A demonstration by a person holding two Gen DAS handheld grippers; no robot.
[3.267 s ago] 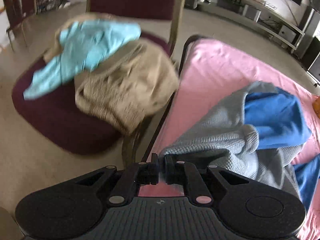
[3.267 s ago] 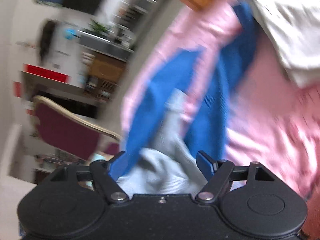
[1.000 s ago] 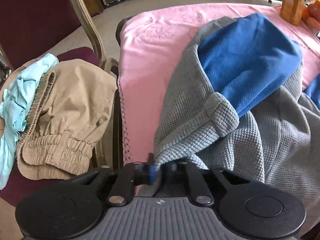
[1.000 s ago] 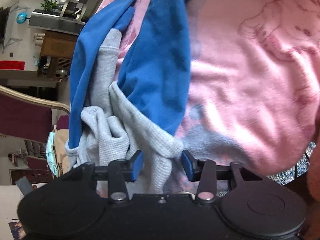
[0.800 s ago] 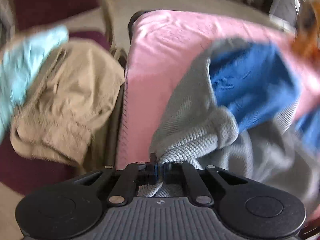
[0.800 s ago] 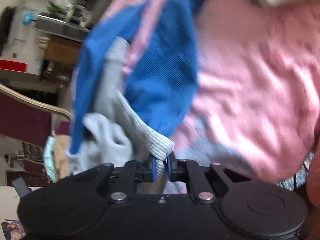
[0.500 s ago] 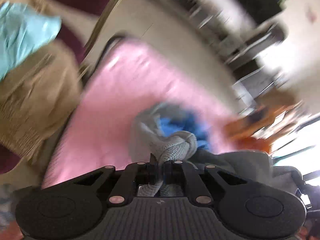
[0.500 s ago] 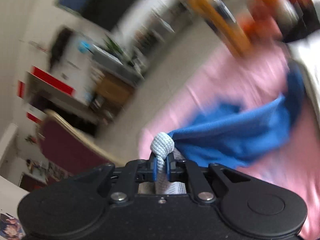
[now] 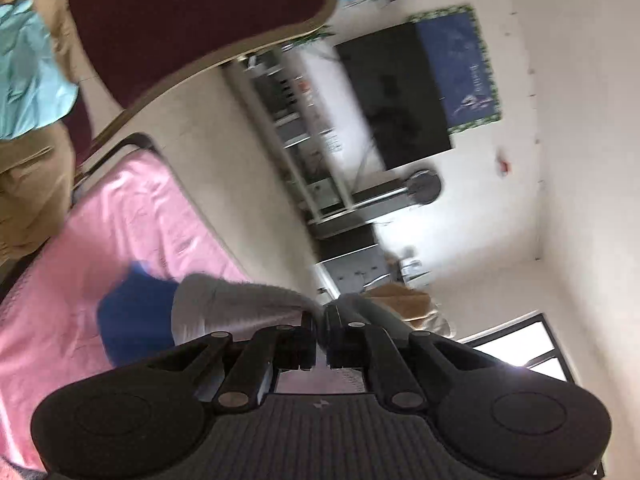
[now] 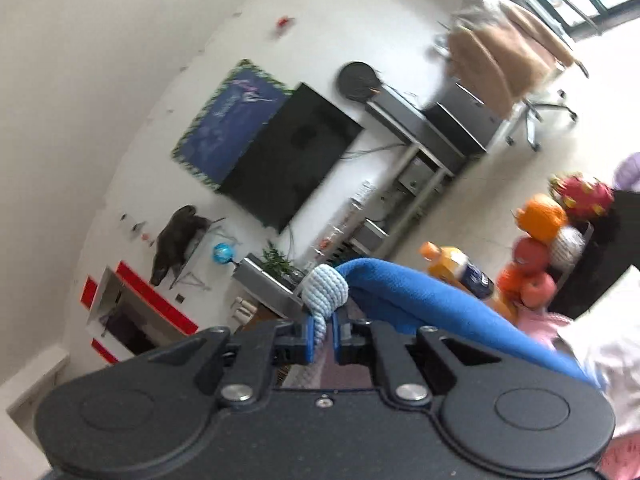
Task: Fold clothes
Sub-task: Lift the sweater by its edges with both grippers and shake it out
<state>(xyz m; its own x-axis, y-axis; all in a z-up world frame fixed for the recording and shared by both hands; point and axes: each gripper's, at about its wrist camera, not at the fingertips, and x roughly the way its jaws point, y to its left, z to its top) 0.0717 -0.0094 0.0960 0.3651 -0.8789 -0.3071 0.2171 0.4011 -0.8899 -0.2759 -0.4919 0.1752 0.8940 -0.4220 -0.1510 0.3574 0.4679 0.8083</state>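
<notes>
Grey-and-blue knit, a sweater (image 9: 224, 304), has been raised off the pink worktop (image 9: 120, 216), where it lay a second ago. It is clamped by the left gripper (image 9: 320, 336) at a grey edge and by the right gripper (image 10: 326, 334), whose fingers (image 10: 308, 340) have just closed on a ribbed cuff. A maroon chair (image 9: 192, 20) with tan clothes (image 9: 28, 184) is seen upper left; fruit (image 10: 540, 220) is seen at right.

Both grippers are now lifting the grey and blue garment (image 9: 224, 304) up from the pink blanket (image 9: 132, 216), where it was lying a second ago. The right gripper (image 10: 323, 338), whose fingers (image 10: 308, 340) were apart then, is now pinching the garment's ribbed hem (image 10: 325, 290), and both cameras are now facing the room's far wall.
</notes>
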